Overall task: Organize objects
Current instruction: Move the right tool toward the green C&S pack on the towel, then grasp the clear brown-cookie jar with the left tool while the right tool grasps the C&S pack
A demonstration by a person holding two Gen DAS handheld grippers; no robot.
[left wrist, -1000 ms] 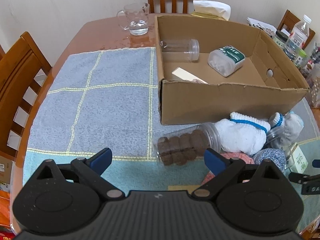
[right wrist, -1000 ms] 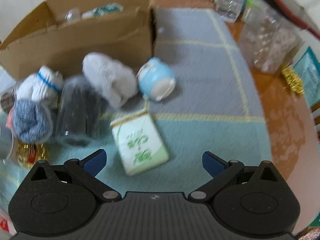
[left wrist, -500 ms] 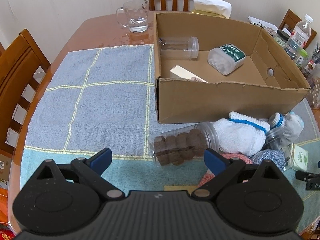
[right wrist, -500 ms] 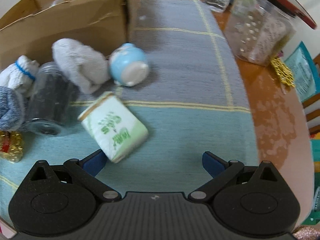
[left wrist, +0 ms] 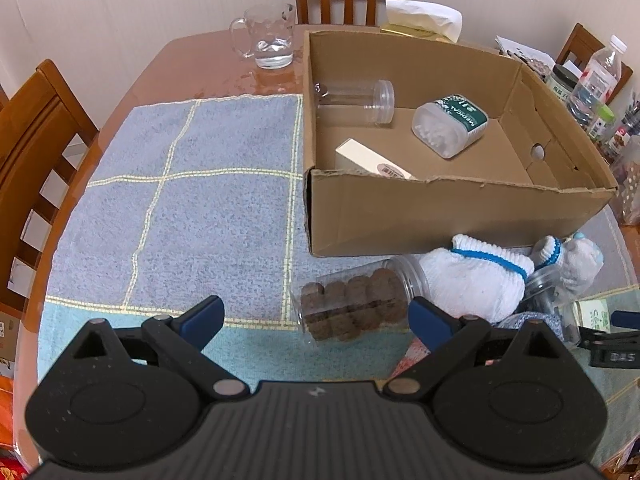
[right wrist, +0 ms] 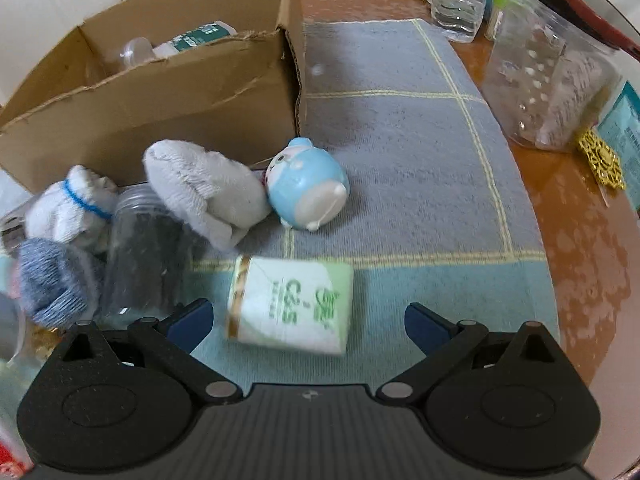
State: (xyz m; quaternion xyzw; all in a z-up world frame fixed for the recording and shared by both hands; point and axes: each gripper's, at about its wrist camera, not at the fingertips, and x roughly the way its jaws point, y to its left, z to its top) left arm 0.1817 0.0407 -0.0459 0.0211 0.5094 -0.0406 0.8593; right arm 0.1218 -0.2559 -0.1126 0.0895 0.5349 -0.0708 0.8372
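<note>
An open cardboard box (left wrist: 460, 216) holds an empty clear jar (left wrist: 352, 98), a green-labelled tub (left wrist: 450, 124) and a small white carton (left wrist: 372, 160). In front of it lies a clear jar of brown cookies (left wrist: 352, 304), just beyond my open left gripper (left wrist: 316, 316). White socks (left wrist: 476, 280) sit to its right. My right gripper (right wrist: 306, 320) is open, with a green-and-white tissue pack (right wrist: 292, 306) lying between its fingers on the cloth. Beyond it are a blue-and-white toy (right wrist: 306, 184), a grey-white sock (right wrist: 204, 192), a dark-filled jar (right wrist: 148, 256) and a blue knit bundle (right wrist: 52, 280).
A blue checked cloth (left wrist: 188, 208) covers the wooden table. A glass mug (left wrist: 268, 36) and tissue box (left wrist: 424, 18) stand behind the box. Bottles and a large clear container (right wrist: 556, 84) crowd the right side. Wooden chairs (left wrist: 32, 128) ring the table.
My right gripper has swung so that the tissue pack now lies between its fingers, turned sideways. My left gripper has drawn back slightly, and the cookie jar sits more centred ahead of it.
</note>
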